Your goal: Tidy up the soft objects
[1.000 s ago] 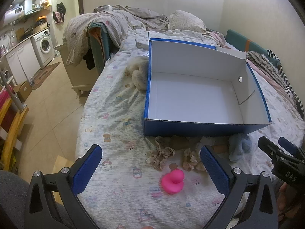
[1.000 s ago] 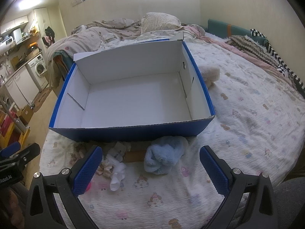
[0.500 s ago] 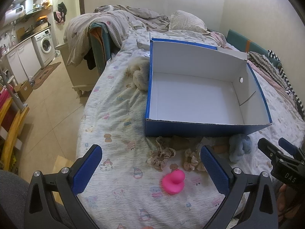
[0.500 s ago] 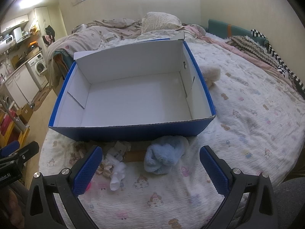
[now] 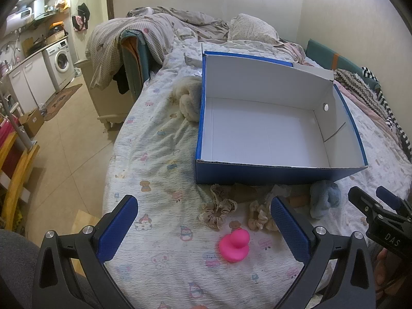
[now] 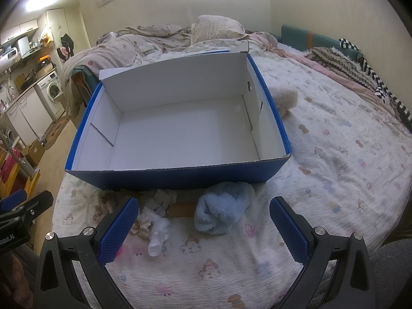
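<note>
Patterned bedding [image 6: 334,154] is seen beneath both tools. Left gripper [image 5: 203,221] and right gripper [image 6: 202,225] are held spread, pinching nothing. Blue towel [image 6: 221,211], scrunchies [image 5: 219,209] and pink duck [image 5: 234,243] are found before the blue box [image 6: 180,177], whose long axis runs crosswise; bare sheet lies right of it.

Place: you are working in a lived-in home, a one-room flat where bedroom and kitchen share one space.
Bed [image 5: 159,154]: a wide mattress under a cartoon-print sheet fills the view in front of you, with a rumpled quilt [image 5: 144,33] and a pillow [image 6: 217,27] at its far end.
Kitchen corner: to your left, a front-loading washing machine [image 5: 60,60] sits under a counter beside white cabinets [image 5: 24,82], with shelves of household clutter above.
Floor [image 5: 69,139]: beige tiles, a small doormat [image 5: 60,97] and a cardboard carton [image 5: 32,121].
Walls: plain cream; clothes hang on a hook [image 5: 82,18].
</note>
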`<state>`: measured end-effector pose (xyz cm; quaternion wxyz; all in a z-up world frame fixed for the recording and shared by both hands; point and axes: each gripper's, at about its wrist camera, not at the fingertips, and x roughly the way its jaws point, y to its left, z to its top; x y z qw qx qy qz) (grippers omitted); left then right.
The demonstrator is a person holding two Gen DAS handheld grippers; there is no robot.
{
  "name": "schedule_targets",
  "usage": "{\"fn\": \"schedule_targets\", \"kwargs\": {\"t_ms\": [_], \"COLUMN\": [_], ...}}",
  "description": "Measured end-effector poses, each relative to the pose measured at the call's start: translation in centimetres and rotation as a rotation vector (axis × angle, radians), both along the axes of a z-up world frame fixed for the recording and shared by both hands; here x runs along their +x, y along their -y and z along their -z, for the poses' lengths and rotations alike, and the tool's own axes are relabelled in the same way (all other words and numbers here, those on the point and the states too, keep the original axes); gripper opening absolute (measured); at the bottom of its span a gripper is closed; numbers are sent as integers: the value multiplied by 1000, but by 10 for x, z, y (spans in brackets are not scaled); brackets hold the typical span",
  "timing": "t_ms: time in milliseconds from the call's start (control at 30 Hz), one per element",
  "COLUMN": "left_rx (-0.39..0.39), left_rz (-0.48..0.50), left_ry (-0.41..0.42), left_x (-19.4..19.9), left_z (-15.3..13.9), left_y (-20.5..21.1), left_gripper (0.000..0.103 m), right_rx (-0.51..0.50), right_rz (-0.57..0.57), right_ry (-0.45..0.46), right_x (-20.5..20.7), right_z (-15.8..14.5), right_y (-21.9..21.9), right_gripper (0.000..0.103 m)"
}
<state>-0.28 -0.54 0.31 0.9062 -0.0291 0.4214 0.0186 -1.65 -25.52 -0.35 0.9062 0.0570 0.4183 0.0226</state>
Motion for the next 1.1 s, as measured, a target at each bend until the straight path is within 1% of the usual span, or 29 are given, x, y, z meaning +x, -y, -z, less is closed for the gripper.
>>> {"fn": "schedule_targets", "kwargs": {"t_ms": [867,1100], "left_rx": [2,3], "left_rz": [-9,-12], "left_ry": [8,8], "left_x": [1,1], "left_z": [-1,-2], "left_y": [0,0], "left_gripper": [103,103], "right_rx": [2,26], "right_rz": [0,8], "right_ry": [-6,-15], "right_x": [0,1], "right_z": [2,2], "right_y": [0,3], "right_gripper": [103,103]}}
